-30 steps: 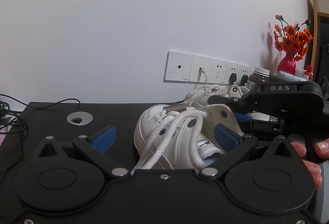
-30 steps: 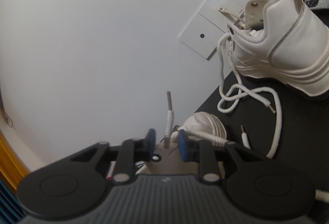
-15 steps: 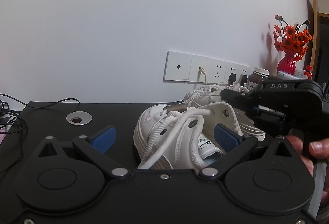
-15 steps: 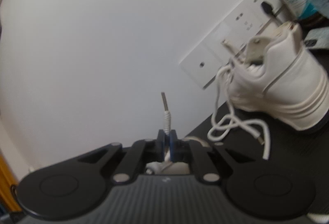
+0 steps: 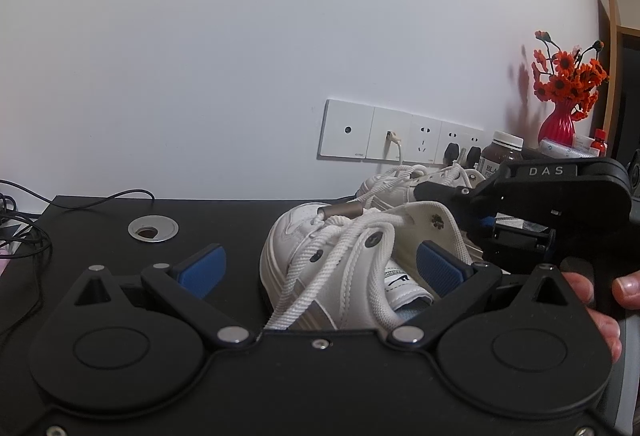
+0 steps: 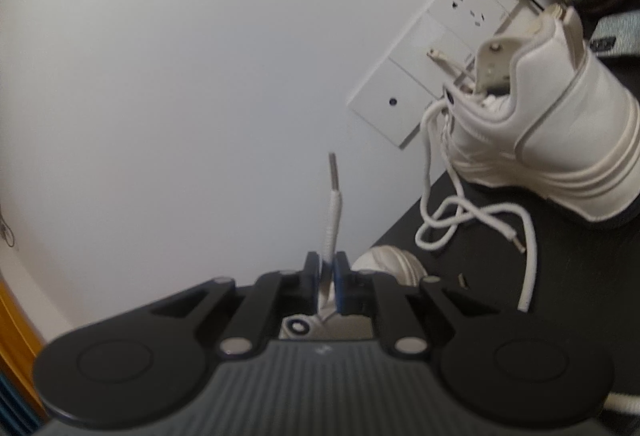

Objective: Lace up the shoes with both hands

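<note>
The right gripper's (image 6: 329,270) fingers are opening slightly, a white lace (image 6: 331,224) pinched between; the left gripper's (image 5: 320,268) are spread wide around the shoe (image 5: 344,260).

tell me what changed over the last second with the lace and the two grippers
The right gripper went from open, jaws either side of the white shoelace, to clamped on it just below its metal tip; the jaws are now easing open slightly with the lace between them. Its view also swung, so the far white sneaker sits differently in frame. The left gripper stayed open around the near white sneaker.
</note>
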The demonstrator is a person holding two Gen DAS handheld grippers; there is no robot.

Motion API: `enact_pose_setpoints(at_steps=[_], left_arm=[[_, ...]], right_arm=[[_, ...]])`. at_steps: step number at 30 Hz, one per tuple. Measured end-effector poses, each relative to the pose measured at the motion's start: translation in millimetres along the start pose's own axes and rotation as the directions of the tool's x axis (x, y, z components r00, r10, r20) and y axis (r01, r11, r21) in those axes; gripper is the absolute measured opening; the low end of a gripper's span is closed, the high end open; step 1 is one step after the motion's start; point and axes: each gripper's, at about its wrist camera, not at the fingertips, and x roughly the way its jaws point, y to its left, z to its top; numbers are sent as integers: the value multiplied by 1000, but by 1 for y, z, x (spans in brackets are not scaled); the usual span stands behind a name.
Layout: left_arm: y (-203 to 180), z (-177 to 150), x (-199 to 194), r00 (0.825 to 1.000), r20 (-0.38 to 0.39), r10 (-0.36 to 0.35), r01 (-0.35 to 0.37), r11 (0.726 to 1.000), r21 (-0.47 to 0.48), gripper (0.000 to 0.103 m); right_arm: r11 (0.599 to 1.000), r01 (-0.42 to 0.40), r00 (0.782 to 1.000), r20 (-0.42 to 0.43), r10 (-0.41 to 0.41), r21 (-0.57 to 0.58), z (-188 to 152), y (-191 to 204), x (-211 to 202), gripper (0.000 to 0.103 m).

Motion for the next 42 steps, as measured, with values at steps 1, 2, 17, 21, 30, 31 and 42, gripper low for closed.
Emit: enact_pose_setpoints(at_steps=[1, 2, 17, 21, 30, 31, 42], left_arm=[[0, 0, 0, 1000, 0, 0, 0, 1000, 0, 103], [0, 0, 0, 1000, 0, 0, 0, 1000, 0, 103], [-1, 0, -1, 1000, 1, 3, -3, 1000, 3, 103], [-1, 1, -2, 1000, 1, 4, -4, 1000, 2, 103], [-1, 1, -1, 1000, 2, 3, -3, 1000, 1, 103], [-1, 1, -1, 1000, 2, 3, -3, 1000, 0, 103], [0, 0, 0, 1000, -3, 3, -3, 1000, -14, 103]], right_arm=[[1000, -1, 1000, -6, 1, -2, 0, 0, 1, 9], [1000, -2, 1000, -13, 2, -5, -1, 0, 2, 9], [994, 60, 987, 155, -46, -86, -2, 7, -15, 5], [998, 55, 988, 148, -50, -30, 2, 1, -15, 9], [1000, 19, 998, 54, -19, 6, -3, -1, -6, 25], [1000, 13, 999, 35, -13, 8, -4, -1, -4, 25], [999, -17, 1000, -23, 16, -27, -14, 3, 3, 7]])
